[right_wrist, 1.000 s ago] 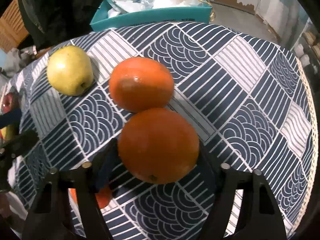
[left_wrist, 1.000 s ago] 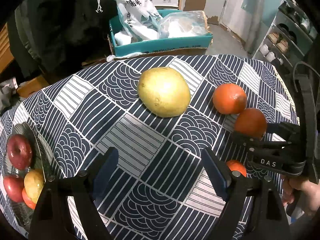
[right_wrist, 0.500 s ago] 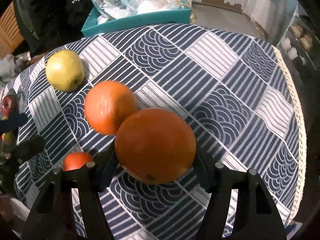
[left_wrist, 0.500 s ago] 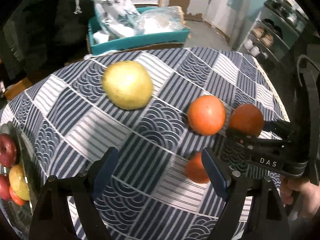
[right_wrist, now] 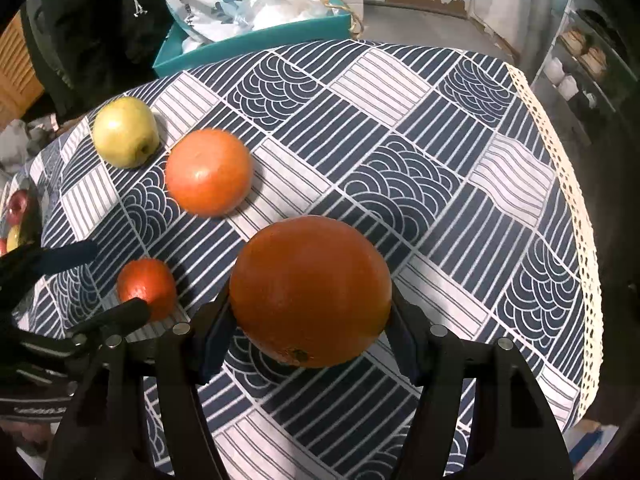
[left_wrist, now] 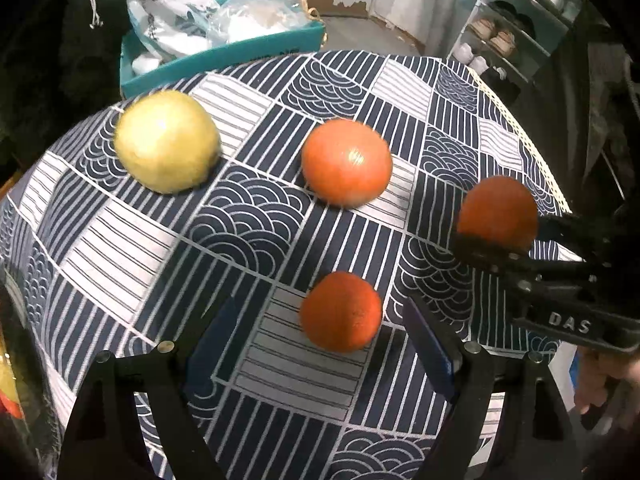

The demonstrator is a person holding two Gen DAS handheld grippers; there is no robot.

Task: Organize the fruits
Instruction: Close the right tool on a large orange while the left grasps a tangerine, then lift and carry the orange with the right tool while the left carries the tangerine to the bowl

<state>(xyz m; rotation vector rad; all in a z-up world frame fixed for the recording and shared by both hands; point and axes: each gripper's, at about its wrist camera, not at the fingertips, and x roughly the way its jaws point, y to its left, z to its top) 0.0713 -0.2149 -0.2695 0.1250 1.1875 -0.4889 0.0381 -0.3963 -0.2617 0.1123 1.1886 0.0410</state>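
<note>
My right gripper (right_wrist: 310,340) is shut on a large orange (right_wrist: 310,290) and holds it above the patterned tablecloth (right_wrist: 420,168); it shows in the left wrist view too (left_wrist: 498,214). My left gripper (left_wrist: 320,344) is open, its jaws on either side of a small orange (left_wrist: 340,310) that lies on the cloth; the small orange also shows in the right wrist view (right_wrist: 146,286). A second large orange (left_wrist: 346,162) and a yellow-green pear (left_wrist: 168,140) lie farther back.
A glass bowl with red apples (right_wrist: 16,206) and other fruit sits at the table's far left. A teal box (left_wrist: 224,56) with plastic bags stands behind the table. The cloth's lace edge (right_wrist: 576,216) marks the right rim. Shelves with shoes (left_wrist: 500,36) stand beyond.
My right gripper has lifted the large orange away from the other orange. My left gripper has swung right and now has the small orange between its open jaws.
</note>
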